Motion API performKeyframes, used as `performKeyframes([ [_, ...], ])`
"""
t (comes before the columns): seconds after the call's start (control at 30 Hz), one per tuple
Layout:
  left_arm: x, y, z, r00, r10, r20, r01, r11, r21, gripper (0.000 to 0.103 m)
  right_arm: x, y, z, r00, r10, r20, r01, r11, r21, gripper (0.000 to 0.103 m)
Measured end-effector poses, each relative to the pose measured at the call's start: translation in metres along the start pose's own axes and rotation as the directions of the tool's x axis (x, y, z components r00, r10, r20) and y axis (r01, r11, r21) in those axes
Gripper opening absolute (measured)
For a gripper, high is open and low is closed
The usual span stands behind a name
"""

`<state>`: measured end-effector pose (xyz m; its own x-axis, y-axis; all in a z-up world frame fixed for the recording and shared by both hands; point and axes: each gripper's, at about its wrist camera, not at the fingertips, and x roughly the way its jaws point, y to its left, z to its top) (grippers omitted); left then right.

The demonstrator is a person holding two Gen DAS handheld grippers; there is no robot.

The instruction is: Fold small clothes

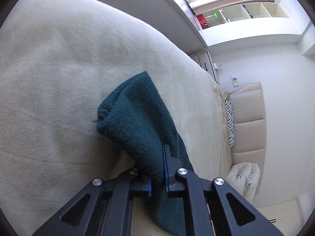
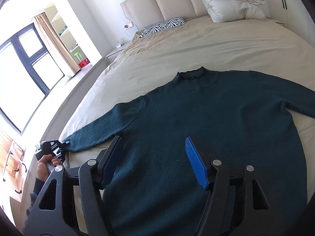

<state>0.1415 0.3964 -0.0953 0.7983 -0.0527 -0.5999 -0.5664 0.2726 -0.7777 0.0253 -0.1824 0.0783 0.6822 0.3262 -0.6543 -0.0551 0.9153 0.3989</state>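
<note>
One dark green sweater (image 2: 196, 137) lies spread flat on the beige bedsheet (image 2: 196, 49), collar toward the padded headboard (image 2: 167, 2). From the left wrist, the left gripper (image 1: 157, 177) is clenched on the sweater's sleeve cuff (image 1: 135, 114), blue pads pinching the knit. From the right wrist, the right gripper (image 2: 155, 157) hangs over the sweater's lower body, jaws parted, gripping nothing. A hand (image 2: 44, 169) holds the other gripper at the sleeve end left of the sweater.
</note>
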Motion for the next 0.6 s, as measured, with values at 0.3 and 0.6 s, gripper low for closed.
performKeyframes([
  [0.3,0.035,-0.194,-0.251,0.986,0.149,0.076,-0.104,0.194,0.975,0.010,0.026,-0.066,0.026,0.996,0.080,-0.034,-0.074,0.983,0.167,0.042],
  [0.6,0.051,-0.141,-0.354,0.965,0.129,0.228,-0.212,-0.133,0.968,0.017,0.127,-0.110,0.046,0.924,0.319,-0.210,-0.224,0.898,0.380,0.044],
])
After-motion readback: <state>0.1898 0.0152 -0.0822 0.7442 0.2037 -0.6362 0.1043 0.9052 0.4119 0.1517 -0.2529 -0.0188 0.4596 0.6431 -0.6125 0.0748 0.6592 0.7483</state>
